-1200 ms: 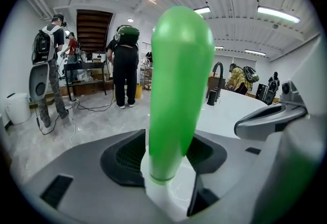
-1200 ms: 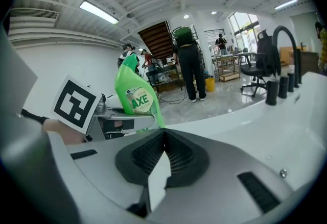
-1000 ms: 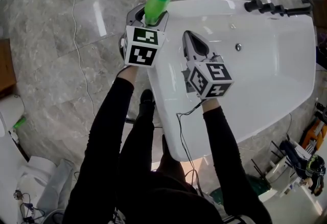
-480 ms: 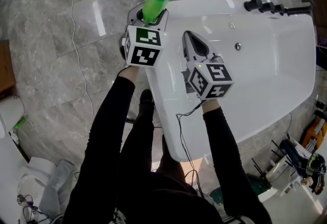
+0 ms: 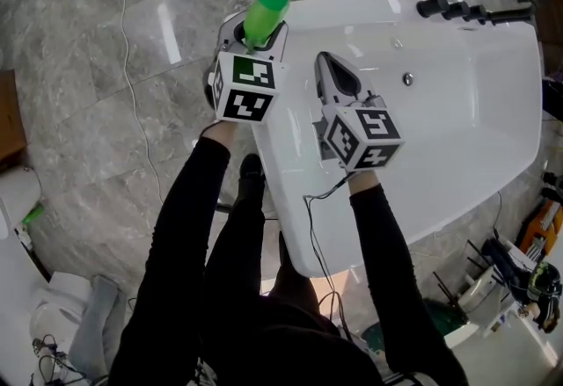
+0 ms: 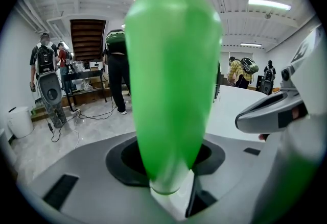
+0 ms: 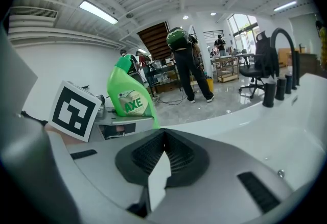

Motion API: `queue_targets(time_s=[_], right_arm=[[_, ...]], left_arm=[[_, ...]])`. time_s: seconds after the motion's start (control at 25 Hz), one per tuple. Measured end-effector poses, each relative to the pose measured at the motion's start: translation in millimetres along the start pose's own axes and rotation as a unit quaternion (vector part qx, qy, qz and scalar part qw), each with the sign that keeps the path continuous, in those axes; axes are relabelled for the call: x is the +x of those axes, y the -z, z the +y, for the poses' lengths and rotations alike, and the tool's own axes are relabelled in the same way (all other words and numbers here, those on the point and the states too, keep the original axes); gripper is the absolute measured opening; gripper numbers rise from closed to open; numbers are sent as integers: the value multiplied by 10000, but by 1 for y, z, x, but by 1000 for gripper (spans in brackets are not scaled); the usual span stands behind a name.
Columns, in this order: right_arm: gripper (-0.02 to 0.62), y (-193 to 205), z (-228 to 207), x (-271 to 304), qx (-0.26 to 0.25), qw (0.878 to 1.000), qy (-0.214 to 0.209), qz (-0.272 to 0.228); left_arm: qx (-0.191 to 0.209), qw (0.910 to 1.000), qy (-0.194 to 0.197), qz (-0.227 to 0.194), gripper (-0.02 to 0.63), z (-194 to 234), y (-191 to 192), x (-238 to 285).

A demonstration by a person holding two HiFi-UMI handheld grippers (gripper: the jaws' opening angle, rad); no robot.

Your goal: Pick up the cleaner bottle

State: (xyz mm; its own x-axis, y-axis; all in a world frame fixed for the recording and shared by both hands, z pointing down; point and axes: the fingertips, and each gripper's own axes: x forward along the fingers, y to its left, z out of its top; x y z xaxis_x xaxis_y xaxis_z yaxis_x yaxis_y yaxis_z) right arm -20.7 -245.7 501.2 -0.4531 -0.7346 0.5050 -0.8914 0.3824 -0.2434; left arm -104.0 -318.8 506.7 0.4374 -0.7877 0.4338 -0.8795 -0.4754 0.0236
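- A glossy white bathtub point(image 5: 457, 138) fills the head view from 12 to 4 o'clock.
- The left gripper point(image 5: 255, 37), at 11 o'clock over the tub's corner, has just been closing its jaws, which now pinch a green plastic cleaner bottle point(image 5: 266, 6).
- The right gripper point(image 5: 327, 68), at the left one's 3 o'clock, has its jaws pressed together.
- The bottle's cap tilts toward 1 o'clock.
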Motion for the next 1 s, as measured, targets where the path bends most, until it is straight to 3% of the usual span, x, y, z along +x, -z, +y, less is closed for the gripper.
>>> queue_targets(time_s=[0.48,1.0], right_arm=[[2,-2,5,-42,-23,9999,125,-115],[2,-8,-10,-120,34,9982,493,-350]], left_arm=[[138,9996,141,-205,196,-30,-20,-35],[339,9971,593,-331,196,-107,-44,-71]])
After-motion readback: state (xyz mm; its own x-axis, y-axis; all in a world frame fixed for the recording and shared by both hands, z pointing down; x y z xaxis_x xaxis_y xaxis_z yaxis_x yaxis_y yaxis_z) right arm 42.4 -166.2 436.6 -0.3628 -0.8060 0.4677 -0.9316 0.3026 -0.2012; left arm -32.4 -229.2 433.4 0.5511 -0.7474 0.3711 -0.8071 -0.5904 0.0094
